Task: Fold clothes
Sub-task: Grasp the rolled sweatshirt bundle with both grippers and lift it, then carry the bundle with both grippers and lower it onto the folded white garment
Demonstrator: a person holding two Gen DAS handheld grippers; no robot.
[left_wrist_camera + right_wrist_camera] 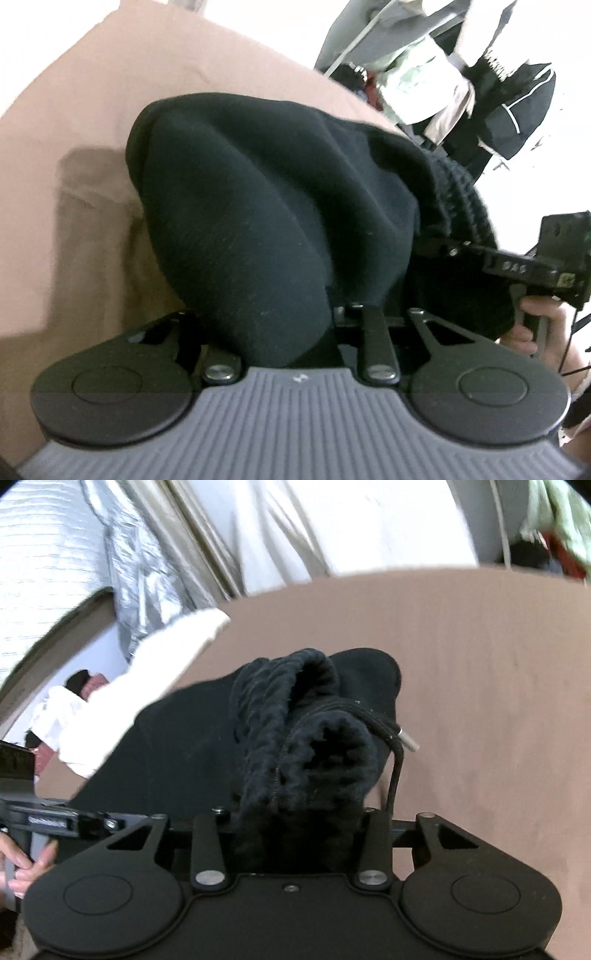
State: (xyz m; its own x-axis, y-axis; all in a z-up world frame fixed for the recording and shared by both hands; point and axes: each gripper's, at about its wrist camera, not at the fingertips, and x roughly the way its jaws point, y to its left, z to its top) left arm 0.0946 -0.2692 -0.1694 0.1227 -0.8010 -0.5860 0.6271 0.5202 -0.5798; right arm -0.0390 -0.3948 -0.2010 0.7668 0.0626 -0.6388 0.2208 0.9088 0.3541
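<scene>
Each hand-held gripper, left (295, 295) and right (295, 805), was clamped on the black hoodie (258, 206), holding it bunched above the brown worktop (480, 664), probably to spread it for folding.

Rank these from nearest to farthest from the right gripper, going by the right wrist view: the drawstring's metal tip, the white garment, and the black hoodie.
1. Black hoodie, bunched right at the right gripper, between its jaws.
2. Drawstring's metal tip, slightly ahead, on the right.
3. White garment, farther off, on the left.
</scene>
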